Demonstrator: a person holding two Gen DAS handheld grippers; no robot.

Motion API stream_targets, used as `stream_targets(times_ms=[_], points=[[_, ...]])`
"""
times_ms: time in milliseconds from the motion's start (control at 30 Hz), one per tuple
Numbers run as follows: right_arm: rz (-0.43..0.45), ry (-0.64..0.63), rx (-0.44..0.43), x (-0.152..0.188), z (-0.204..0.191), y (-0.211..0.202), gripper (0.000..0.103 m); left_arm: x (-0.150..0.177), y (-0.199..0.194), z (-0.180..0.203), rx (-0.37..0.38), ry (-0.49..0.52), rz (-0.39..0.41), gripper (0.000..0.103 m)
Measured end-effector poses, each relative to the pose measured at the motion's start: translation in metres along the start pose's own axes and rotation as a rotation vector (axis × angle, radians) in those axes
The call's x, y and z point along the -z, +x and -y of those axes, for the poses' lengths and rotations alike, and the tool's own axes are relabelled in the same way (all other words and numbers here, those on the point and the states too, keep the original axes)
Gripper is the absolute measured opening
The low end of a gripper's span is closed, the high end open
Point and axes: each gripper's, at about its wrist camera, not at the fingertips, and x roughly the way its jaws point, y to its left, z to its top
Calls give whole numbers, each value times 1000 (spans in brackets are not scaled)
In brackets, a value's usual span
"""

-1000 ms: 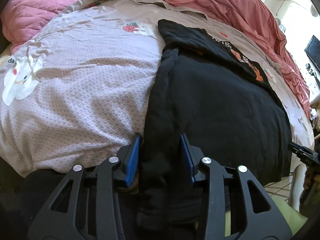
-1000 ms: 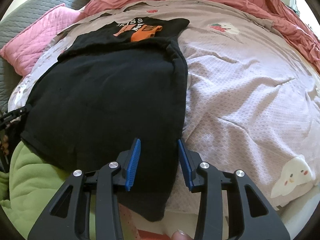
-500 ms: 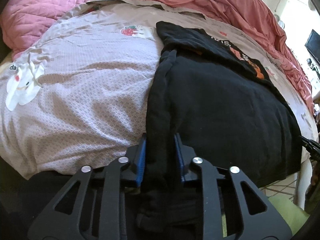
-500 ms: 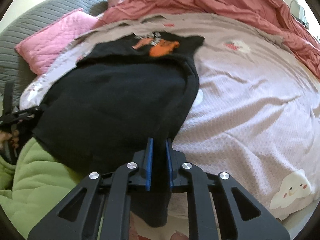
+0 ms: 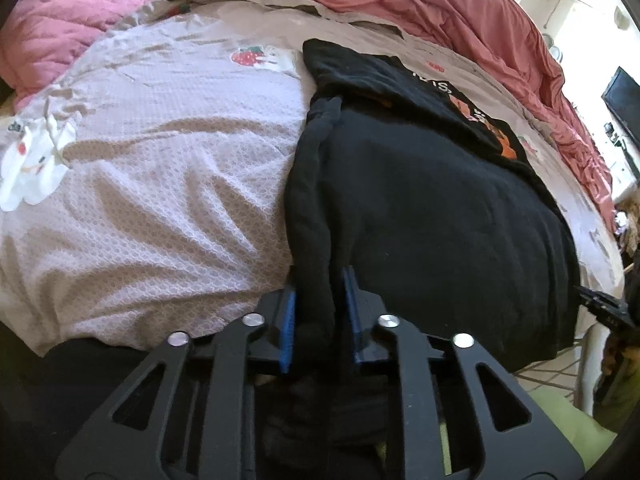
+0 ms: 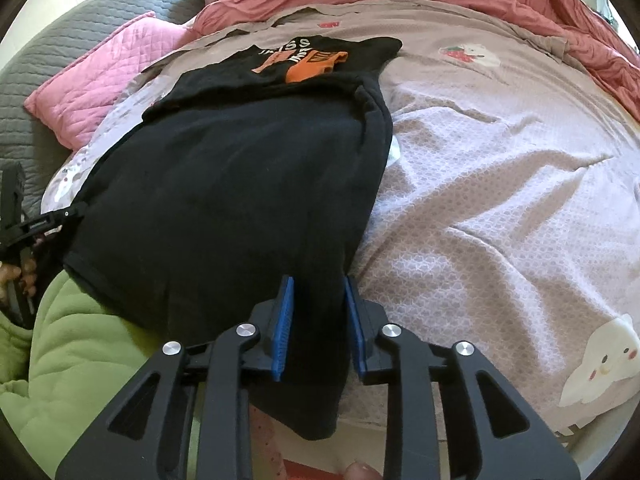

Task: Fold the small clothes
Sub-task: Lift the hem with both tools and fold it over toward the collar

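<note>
A black garment (image 5: 432,208) lies flat on the bed, its near end hanging over the bed's edge; it also shows in the right wrist view (image 6: 240,184). A folded black shirt with an orange print (image 6: 312,60) lies beyond it. My left gripper (image 5: 319,280) straddles the garment's rolled left edge, jaws partly closed around the fabric with a gap left. My right gripper (image 6: 318,284) straddles the garment's right edge at the near corner, jaws parted with cloth between them, not pinching.
The bed has a pale patterned sheet (image 6: 500,184) with cartoon prints. A pink quilted pillow (image 6: 100,80) and a salmon duvet (image 5: 420,4) lie at the back. A green fleece (image 6: 80,352) sits below the bed's near edge.
The left gripper closed on the garment's edge and has stayed narrow. The right gripper pinched shut half a second ago and has now opened again, the garment settling back.
</note>
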Motion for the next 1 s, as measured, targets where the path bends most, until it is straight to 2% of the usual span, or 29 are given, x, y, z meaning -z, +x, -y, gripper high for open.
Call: stream_targets(times_ms=[67,133,300,400,500,767,867,1000], points=[[14,-1,-18,-2,-1,-5,13,-2,-6,2,12,3,20,4],[36,0,-48,-6,-1,-13,12,-7,-15,2,59,-14,44,3],[133,29,-104,-28,4,-37,12,-28,-35,10,98,-7,102,3],[197,23,-102,-47,6,-47,12,-49,-43,11,95,-18,136,3],[247,44,-114,-68,14,-51,12,-72,-45,4,131,-68,153,3],[332,91,-123,-120,35,-39,12,-123,-23,-7,136,-155,150,3],[339,102,-109,-139,41,-27,12,-142,-12,-4,133,-165,157,3],[307,153,-84,-159,54,-2,12,-164,12,-3,132,-181,138,3]])
